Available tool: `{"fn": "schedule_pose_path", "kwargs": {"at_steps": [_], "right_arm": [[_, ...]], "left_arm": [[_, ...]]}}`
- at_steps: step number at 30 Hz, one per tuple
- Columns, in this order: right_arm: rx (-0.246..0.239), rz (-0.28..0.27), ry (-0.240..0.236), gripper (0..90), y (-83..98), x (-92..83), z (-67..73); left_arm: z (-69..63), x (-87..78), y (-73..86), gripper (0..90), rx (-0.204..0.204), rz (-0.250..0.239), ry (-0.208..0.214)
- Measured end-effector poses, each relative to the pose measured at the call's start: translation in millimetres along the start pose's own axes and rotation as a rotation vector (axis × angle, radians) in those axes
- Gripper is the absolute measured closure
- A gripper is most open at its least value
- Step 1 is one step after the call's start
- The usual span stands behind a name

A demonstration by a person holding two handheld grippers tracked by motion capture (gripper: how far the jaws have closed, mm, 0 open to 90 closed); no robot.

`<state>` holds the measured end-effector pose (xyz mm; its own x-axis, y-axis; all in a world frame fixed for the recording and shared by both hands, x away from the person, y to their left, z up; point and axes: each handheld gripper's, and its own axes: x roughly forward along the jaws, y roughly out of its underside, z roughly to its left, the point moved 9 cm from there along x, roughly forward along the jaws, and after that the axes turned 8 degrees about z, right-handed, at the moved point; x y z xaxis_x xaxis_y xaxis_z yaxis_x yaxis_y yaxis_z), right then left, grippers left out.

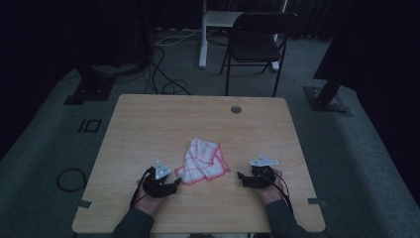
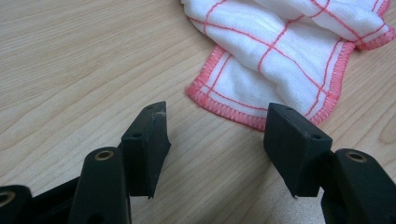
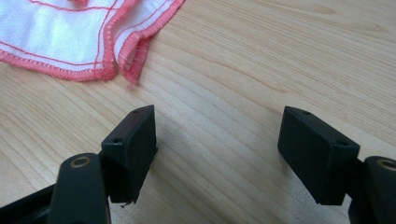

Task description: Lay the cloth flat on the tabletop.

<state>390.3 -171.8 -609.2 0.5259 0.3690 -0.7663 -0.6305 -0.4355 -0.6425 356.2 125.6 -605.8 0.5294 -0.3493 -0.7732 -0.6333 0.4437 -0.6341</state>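
A crumpled white cloth (image 1: 202, 162) with red grid lines and a red stitched hem lies near the middle of the wooden table (image 1: 148, 124). My left gripper (image 1: 174, 184) rests on the table just left of the cloth, open, its jaws pointing at the cloth's (image 2: 280, 51) near hem with nothing between them (image 2: 215, 140). My right gripper (image 1: 240, 176) sits to the right of the cloth, also open over bare wood (image 3: 217, 140). A folded corner of the cloth (image 3: 70, 42) lies ahead and to the left of its jaws, apart from them.
A round cable hole (image 1: 236, 109) sits near the table's far edge. Behind the table stand a black folding chair (image 1: 257, 42) and a white desk leg (image 1: 203, 39). Cables (image 1: 163, 79) run across the carpet, and a cable loop (image 1: 71, 179) lies left of the table.
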Motion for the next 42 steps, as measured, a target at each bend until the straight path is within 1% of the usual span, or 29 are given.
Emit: {"fn": "schedule_pose_path", "kwargs": {"at_steps": [2,6,7,8,9,12,13,19,23,27,29,30,33,37,40,42], "right_arm": [[-0.001,-0.001,-0.001,29.8,0.0,-0.2,0.3],[-0.005,-0.003,-0.004,36.9,-0.3,-1.2,2.2],[-0.005,-0.003,-0.004,36.9,-0.3,-1.2,2.2],[-0.008,-0.004,-0.008,43.6,-0.8,-1.9,3.7],[-0.012,-0.006,-0.008,47.1,-1.0,-2.2,4.4],[-0.023,-0.011,-0.018,55.9,-1.9,-2.6,8.4],[-0.03,-0.01,-0.017,57.4,-2.2,-2.7,9.4],[-0.064,-0.015,-0.026,62.1,-5.4,-4.1,20.0],[-0.087,-0.04,-0.027,65.7,-11.3,-9.3,26.8],[-0.116,-0.051,-0.034,70.9,-16.3,-13.5,33.7],[-0.123,-0.05,-0.036,71.7,-17.0,-13.9,35.0],[-0.141,-0.043,-0.038,72.9,-18.6,-13.9,39.2],[-0.164,-0.036,-0.043,74.7,-20.2,-12.8,43.5],[-0.176,-0.036,-0.05,77.1,-22.4,-12.2,46.9],[-0.183,-0.038,-0.055,81.8,-25.6,-11.7,51.1],[-0.183,-0.042,-0.067,83.9,-27.5,-11.0,53.6]], "left_arm": [[-0.2,0.1,-0.3,41.1,0.002,0.0,0.001],[-1.4,0.1,-0.6,43.8,0.006,-0.002,0.006],[-1.4,0.1,-0.6,44.8,0.006,-0.002,0.006],[-2.6,-0.2,-0.9,46.0,0.01,-0.003,0.011],[-3.2,-0.5,-0.8,47.5,0.01,-0.003,0.014],[-4.4,-1.3,-0.7,51.9,0.013,0.001,0.015],[-4.4,-1.3,-0.7,53.5,0.013,0.001,0.015],[-8.3,-2.3,-0.6,56.4,0.025,0.009,0.019],[-15.8,-5.2,-3.6,57.1,0.04,-0.005,0.025],[-21.2,-7.1,-6.5,57.6,0.051,-0.016,0.033],[-22.8,-7.3,-7.2,57.6,0.054,-0.018,0.035],[-25.1,-7.8,-8.2,57.8,0.06,-0.021,0.038],[-27.9,-8.9,-9.9,58.7,0.065,-0.029,0.043],[-31.4,-9.8,-11.6,60.6,0.073,-0.035,0.047],[-34.8,-10.7,-13.2,61.1,0.077,-0.039,0.053],[-36.3,-11.0,-14.1,61.5,0.078,-0.043,0.057]]}}
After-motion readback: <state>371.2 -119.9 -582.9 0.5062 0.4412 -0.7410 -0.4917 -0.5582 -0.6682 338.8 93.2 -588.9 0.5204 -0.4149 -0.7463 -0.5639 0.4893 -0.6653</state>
